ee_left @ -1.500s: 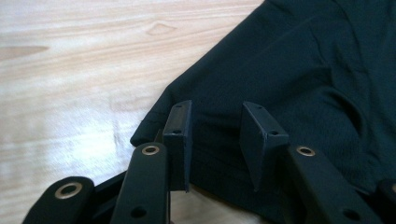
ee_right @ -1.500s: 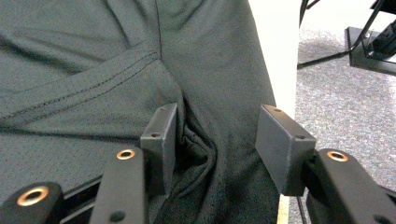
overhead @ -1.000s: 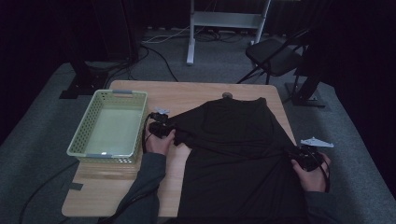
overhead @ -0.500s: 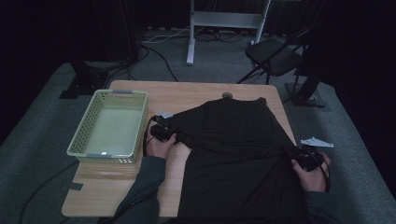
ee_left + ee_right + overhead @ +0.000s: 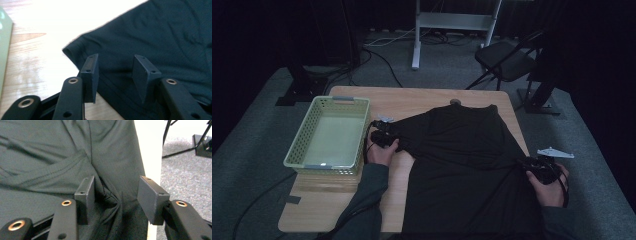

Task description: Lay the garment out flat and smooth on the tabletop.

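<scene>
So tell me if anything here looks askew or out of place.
The shirt lies skewed and bunched, not flat: folds run between the left tool and right tool, and its near edge hangs off the table. Nothing looks damaged.

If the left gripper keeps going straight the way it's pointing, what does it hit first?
Most likely the black shirt. The left gripper has its jaws open, straddling the hemmed sleeve edge, so the fabric lies right ahead between them. Depth is hard to judge, but nothing else stands in that line.
</scene>
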{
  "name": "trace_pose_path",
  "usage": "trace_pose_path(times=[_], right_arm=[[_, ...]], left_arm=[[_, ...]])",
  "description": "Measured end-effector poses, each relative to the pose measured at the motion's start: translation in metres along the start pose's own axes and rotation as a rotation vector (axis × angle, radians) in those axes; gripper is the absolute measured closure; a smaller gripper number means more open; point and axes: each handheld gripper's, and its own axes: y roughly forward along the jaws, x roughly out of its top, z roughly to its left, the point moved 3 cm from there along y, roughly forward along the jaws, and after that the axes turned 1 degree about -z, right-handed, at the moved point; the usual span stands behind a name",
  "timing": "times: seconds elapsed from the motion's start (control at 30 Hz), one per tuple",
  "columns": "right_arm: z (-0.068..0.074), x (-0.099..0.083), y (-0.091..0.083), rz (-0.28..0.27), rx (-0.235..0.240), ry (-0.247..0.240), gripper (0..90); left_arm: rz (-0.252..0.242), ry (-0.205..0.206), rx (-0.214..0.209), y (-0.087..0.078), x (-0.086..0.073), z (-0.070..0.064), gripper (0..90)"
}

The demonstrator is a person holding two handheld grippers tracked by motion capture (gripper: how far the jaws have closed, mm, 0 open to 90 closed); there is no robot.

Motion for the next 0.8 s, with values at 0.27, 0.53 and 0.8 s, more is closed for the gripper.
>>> trace_pose_path(times=[0.27,0.53,0.8], right_arm=[[0.007,0.008,-0.012,-0.051,-0.005,-0.015,51.4],[0.017,0.016,-0.004,-0.046,0.040,-0.017,54.3],[0.024,0.032,0.024,0.015,0.060,-0.017,53.4]], left_arm=[[-0.034,0.045,-0.066,-0.014,-0.003,-0.024,54.1],[-0.012,0.099,-0.113,-0.014,-0.012,-0.046,51.9],[0.011,0.096,-0.110,-0.007,-0.020,-0.046,50.6]])
